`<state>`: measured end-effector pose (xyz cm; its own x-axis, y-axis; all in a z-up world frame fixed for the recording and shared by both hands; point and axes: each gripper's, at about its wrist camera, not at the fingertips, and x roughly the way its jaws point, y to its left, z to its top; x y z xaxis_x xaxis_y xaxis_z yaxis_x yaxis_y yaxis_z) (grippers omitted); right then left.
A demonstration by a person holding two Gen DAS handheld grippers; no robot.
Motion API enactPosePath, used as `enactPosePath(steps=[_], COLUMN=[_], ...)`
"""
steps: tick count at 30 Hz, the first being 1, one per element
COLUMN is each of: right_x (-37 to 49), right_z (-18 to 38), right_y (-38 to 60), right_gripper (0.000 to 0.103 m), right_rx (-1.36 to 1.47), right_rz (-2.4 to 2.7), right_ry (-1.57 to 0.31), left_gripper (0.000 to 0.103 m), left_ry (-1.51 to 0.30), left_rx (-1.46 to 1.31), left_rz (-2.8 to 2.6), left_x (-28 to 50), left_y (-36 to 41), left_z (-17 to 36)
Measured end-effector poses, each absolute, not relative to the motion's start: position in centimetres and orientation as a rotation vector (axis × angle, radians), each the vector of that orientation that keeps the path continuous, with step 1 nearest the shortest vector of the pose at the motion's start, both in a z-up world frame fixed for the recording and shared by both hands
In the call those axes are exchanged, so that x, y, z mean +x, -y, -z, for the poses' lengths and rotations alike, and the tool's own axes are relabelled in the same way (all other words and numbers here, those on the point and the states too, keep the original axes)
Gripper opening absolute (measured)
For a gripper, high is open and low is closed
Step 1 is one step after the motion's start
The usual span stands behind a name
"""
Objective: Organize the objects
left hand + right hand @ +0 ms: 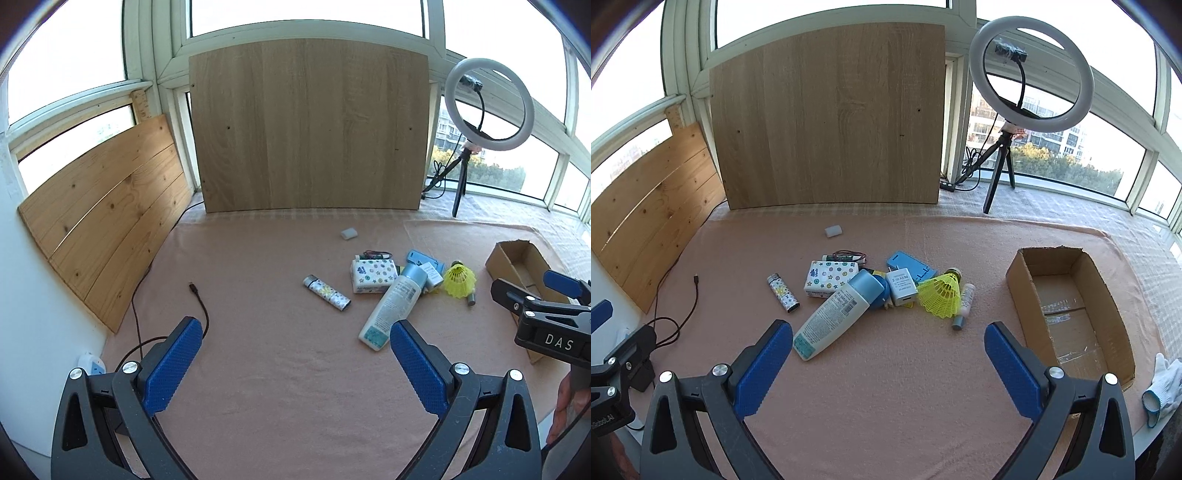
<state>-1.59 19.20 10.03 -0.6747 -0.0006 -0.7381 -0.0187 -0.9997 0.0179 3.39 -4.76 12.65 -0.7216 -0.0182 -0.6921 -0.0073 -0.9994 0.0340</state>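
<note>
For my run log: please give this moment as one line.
left tongs: open, empty | right tongs: open, empty | brown cardboard box: empty | yellow plastic shuttlecock: on pink cloth

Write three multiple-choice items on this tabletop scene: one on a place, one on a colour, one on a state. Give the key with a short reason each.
1. Where does the cardboard box sit relative to the pile of small objects?
A. To its right
B. To its left
C. Behind it, against the wooden board

2. What colour is the shuttlecock?
A. White
B. Yellow
C. Red

3. What state is the right gripper in?
A. Shut on the lotion bottle
B. Shut on nothing
C. Open, holding nothing

Key: 1 A, the box stands right of the pile in the right wrist view. 2 B, its skirt is bright yellow. 3 C, its blue fingers stand wide apart over bare cloth, with the lotion bottle lying free beyond them.
</note>
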Motion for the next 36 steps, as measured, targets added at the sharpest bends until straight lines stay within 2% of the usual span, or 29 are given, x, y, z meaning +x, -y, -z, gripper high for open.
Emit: enactPosePath(steps=[9,12,15,18,20,24,26,27,28,29,30,31,36], right_x=[-1.9,-2.5,-5.0,-8.8,-10.9,-13.8,-14.8,-15.2,-15.5,-15.8,-15.9,-16.0,-15.5], right_z=[-9.4,-8.7,-6.1,-2.5,-0.4,2.1,2.9,3.2,3.6,3.9,4.2,4.5,4.4], right_y=[-20.2,-20.4,-21.0,-21.5,-21.5,-20.5,-20.3,-20.3,-20.4,-20.5,-20.5,-20.5,-20.3], right_gripper=[0.102,0.102,0.102,0.102,0.102,0.101,0.093,0.088,0.074,0.063,0.048,0.041,0.037], right_rx=[-1.261,-1.286,-1.394,-1.531,-1.615,-1.745,-1.776,-1.784,-1.8,-1.818,-1.843,-1.866,-1.855], right_rz=[-2.813,-2.81,-2.778,-2.722,-2.689,-2.661,-2.661,-2.663,-2.659,-2.657,-2.65,-2.652,-2.704], right_ry=[-0.079,-0.1,-0.215,-0.344,-0.465,-0.587,-0.621,-0.645,-0.677,-0.727,-0.766,-0.801,-0.816], left_gripper=[0.103,0.103,0.103,0.103,0.103,0.103,0.1,0.09,0.073,0.067,0.055,0.051,0.047], left_ry=[0.068,0.082,0.098,0.254,0.346,0.383,0.431,0.441,0.435,0.417,0.37,0.362,0.434], left_rx=[1.222,1.223,1.297,1.33,1.319,1.388,1.463,1.496,1.533,1.576,1.58,1.597,1.543], left_rz=[2.942,2.962,3.047,3.099,3.1,3.152,3.148,3.148,3.151,3.152,3.181,3.187,3.203], left_x=[0.8,-0.3,-1.8,-3.0,-3.9,-5.7,-6.7,-7.1,-7.4,-7.6,-7.7,-7.6,-6.3], left_y=[4.3,4.2,3.0,0.5,-1.1,-3.6,-4.8,-5.2,-5.5,-5.6,-5.5,-5.6,-6.4], left_z=[-11.2,-8.6,-3.3,1.1,2.5,3.9,4.8,5.2,5.6,5.9,5.8,5.9,5.8])
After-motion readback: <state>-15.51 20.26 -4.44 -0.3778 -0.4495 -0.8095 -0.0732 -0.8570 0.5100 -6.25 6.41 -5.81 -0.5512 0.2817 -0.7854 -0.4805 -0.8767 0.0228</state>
